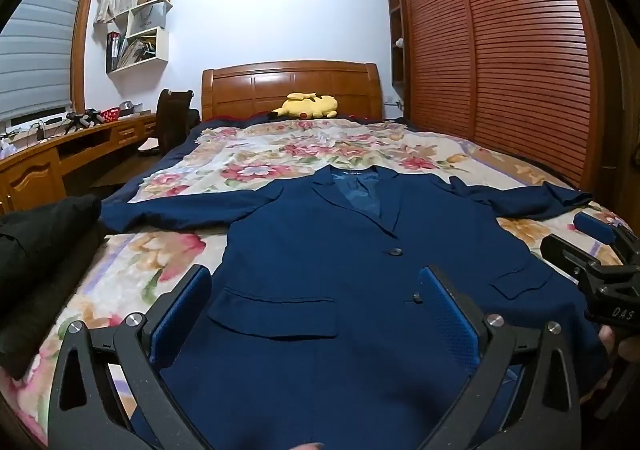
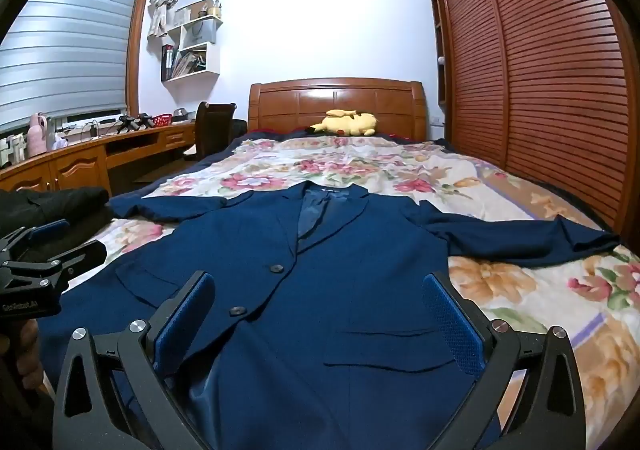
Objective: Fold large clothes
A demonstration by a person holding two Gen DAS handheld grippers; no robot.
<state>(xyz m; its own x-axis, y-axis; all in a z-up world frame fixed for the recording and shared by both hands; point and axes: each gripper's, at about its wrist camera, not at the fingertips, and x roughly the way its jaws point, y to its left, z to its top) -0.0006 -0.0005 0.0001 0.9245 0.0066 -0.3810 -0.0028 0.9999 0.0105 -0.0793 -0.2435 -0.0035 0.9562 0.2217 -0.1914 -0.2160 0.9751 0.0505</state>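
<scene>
- While both spread wide and grip nothing, left gripper (image 1: 316,302) and right gripper (image 2: 320,310) hover over the navy blue suit jacket (image 1: 320,250), sleeves outspread.
- Black folded garment (image 1: 44,234) lies left on the floral quilt (image 1: 280,154).

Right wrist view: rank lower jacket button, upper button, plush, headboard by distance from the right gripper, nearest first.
From the right gripper, open above the jacket:
1. Lower button, just left of centre, between the fingers.
2. Upper button, a bit further up the jacket front.
3. Plush, at the far end of the bed.
4. Headboard, right behind the plush.
</scene>
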